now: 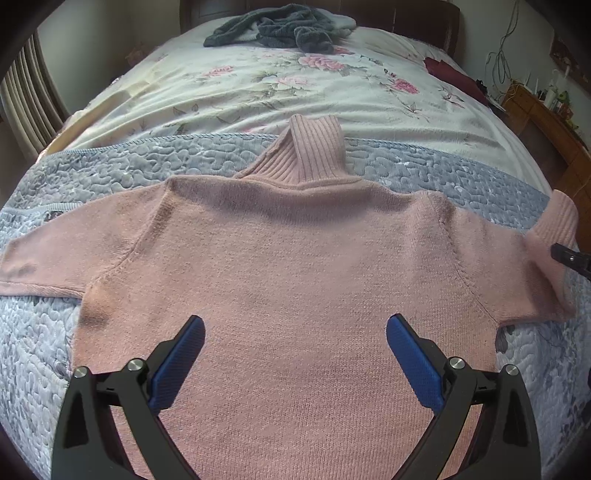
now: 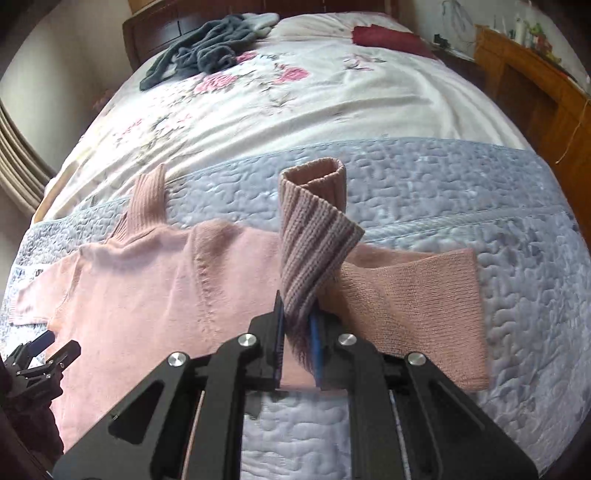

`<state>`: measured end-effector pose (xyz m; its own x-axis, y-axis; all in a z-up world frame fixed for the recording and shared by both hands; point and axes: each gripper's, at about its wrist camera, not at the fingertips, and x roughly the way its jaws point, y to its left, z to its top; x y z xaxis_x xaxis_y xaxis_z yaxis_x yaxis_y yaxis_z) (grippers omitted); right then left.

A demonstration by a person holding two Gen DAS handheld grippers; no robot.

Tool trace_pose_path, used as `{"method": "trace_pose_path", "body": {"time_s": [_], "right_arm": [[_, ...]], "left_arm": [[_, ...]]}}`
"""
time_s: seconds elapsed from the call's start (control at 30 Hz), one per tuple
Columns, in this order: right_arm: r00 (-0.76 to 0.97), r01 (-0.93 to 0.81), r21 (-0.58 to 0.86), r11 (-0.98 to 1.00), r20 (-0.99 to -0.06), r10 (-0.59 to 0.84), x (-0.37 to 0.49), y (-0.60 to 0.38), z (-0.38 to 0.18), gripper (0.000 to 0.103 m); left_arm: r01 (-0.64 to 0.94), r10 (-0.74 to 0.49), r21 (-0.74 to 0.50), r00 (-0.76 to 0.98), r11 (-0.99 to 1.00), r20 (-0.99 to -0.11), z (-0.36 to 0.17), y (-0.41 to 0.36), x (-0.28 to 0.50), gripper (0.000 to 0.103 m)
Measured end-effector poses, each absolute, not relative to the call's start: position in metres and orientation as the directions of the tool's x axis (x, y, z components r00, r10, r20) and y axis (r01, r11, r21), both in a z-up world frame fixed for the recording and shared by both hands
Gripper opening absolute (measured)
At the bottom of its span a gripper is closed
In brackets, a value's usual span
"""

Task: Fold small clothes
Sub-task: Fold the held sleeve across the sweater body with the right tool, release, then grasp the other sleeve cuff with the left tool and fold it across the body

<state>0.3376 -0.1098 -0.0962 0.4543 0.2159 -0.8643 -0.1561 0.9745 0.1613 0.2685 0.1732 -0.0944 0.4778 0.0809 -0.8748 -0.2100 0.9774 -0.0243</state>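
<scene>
A pink turtleneck sweater [image 1: 295,258] lies spread flat on the blue-grey quilt [image 1: 110,177], collar pointing away. My left gripper [image 1: 295,332] hovers open over the sweater's lower body, blue pads wide apart with nothing between them. In the right wrist view, my right gripper [image 2: 298,314] is shut on the sweater's right sleeve [image 2: 314,240]. The ribbed cuff stands lifted and twisted above the fingers, and the rest of that sleeve [image 2: 424,295] drapes to the right. The left gripper [image 2: 51,343] shows small at the left edge. The right gripper's tip [image 1: 569,256] peeks in at the left wrist view's right edge.
A floral bedspread [image 1: 258,88] covers the far half of the bed. A dark grey garment pile [image 1: 273,33] lies near the headboard, and a dark red cloth [image 2: 388,38] at the far right. A wooden cabinet [image 2: 524,81] stands right of the bed, curtains at the left.
</scene>
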Motion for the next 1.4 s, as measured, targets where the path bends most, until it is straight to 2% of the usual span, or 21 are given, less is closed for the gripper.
{"method": "trace_pose_path", "body": {"time_s": [0.3,0.43,0.57,0.7,0.97,1.07,1.13,1.17,1.23,1.33,1.4], "right_arm": [[0.35,-0.22,0.17,0.96,-0.905,0.241,0.331,-0.054,-0.14,0.012],[0.317,-0.252,0.167,0.953,-0.917,0.244,0.327,-0.046,-0.152,0.018],[0.284,-0.297,0.253,0.921,-0.897,0.338,0.312,-0.046,-0.147,0.033],[0.28,-0.329,0.281,0.902,-0.883,0.377,0.288,-0.059,-0.133,0.033],[0.33,-0.217,0.291,0.932,-0.876,0.351,0.252,-0.125,-0.122,0.034],[0.356,-0.204,0.239,0.949,-0.885,0.299,0.242,-0.14,-0.12,0.034],[0.362,-0.189,0.236,0.953,-0.886,0.291,0.237,-0.149,-0.12,0.036],[0.364,-0.179,0.24,0.954,-0.885,0.291,0.234,-0.154,-0.12,0.037],[0.365,-0.166,0.235,0.958,-0.887,0.281,0.231,-0.16,-0.122,0.037],[0.364,-0.149,0.228,0.962,-0.892,0.268,0.227,-0.166,-0.126,0.037],[0.36,-0.14,0.226,0.964,-0.895,0.262,0.224,-0.169,-0.128,0.037]], "left_arm": [[-0.205,0.027,-0.076,0.461,0.976,-0.887,-0.097,0.169,0.272,0.099],[-0.195,0.004,-0.097,0.459,0.976,-0.888,-0.096,0.16,0.277,0.099],[-0.181,-0.041,-0.136,0.448,0.974,-0.893,-0.097,0.15,0.284,0.099],[-0.182,-0.104,-0.195,0.417,0.964,-0.903,-0.105,0.139,0.293,0.099],[-0.177,-0.301,-0.364,0.306,0.914,-0.903,-0.136,0.099,0.321,0.097],[-0.192,-0.367,-0.427,0.282,0.884,-0.886,-0.146,0.087,0.333,0.086],[-0.205,-0.398,-0.455,0.265,0.866,-0.878,-0.154,0.08,0.341,0.066],[-0.211,-0.418,-0.473,0.256,0.855,-0.871,-0.158,0.077,0.346,0.06],[-0.22,-0.448,-0.498,0.24,0.839,-0.861,-0.164,0.071,0.353,0.036],[-0.199,-0.462,-0.511,0.246,0.836,-0.852,-0.163,0.062,0.358,0.012],[-0.181,-0.46,-0.515,0.275,0.838,-0.844,-0.155,0.061,0.355,0.01]]}}
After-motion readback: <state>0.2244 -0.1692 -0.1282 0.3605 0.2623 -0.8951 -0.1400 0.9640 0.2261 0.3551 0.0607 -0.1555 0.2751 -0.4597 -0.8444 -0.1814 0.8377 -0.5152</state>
